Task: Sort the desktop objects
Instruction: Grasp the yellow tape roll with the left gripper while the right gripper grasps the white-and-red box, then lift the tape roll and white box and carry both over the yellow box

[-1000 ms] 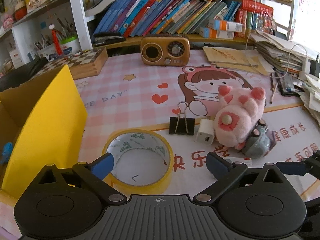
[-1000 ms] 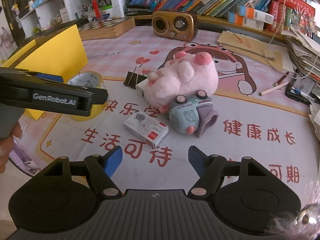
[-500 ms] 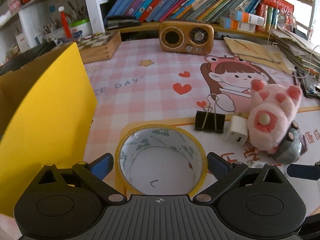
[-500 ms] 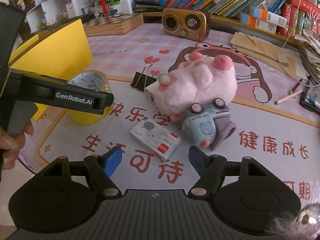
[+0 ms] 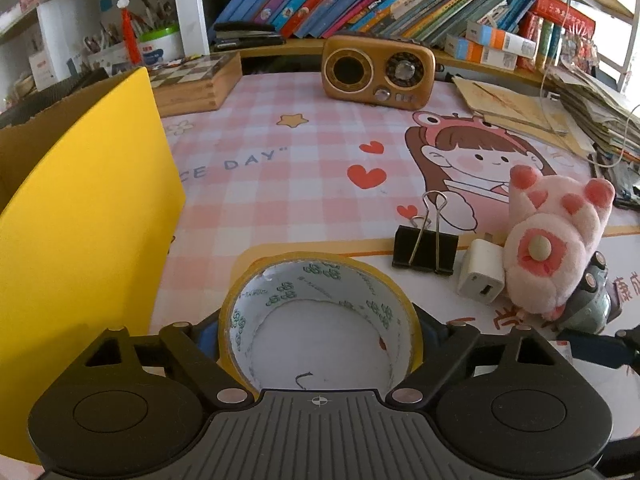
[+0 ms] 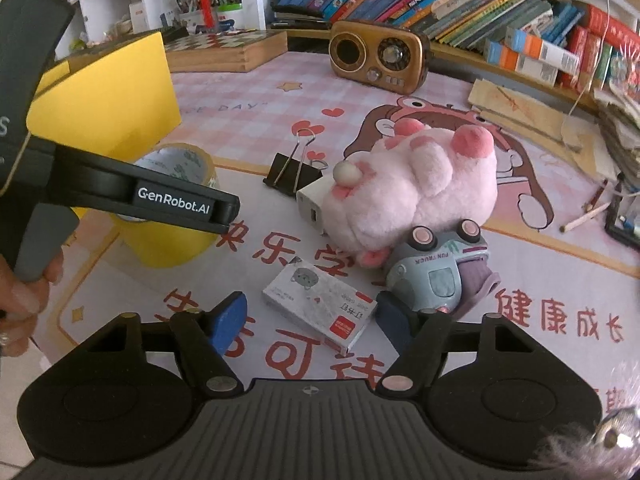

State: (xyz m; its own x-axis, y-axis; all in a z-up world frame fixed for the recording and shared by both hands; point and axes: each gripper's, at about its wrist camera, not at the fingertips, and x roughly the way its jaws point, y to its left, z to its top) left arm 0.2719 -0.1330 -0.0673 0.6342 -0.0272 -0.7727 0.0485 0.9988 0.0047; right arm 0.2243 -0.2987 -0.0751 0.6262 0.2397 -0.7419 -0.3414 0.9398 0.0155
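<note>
Left gripper (image 5: 318, 330) is straddling the yellow tape roll (image 5: 320, 320), which is lying flat on the desk (image 5: 280, 184) just beside the yellow box (image 5: 80, 220). Its jaws have just been closing, and the blue pads are sitting tight against the roll's outer wall on both sides; reading this as clamped on the roll, not yet lifted.

Right gripper (image 6: 310, 318) is hovering over the small white staple box (image 6: 320, 306). Its jaws have just been closing too, but both pads are standing clear of the box, so nothing is grasped.

Risks, as judged from here:
- Tape roll is smooth and round, so a grip off its widest line could let it squirt forward out of the pads.
- Yellow box wall is close on the left, so a low carry could clip its edge.
- Staple box is lying skewed to the right jaws; closing could twist it rather than seat it.
- Toy truck (image 6: 436, 268) is nearly touching the far pad and, with the pink plush (image 6: 416, 188) leaning on it, could get nudged.
</note>
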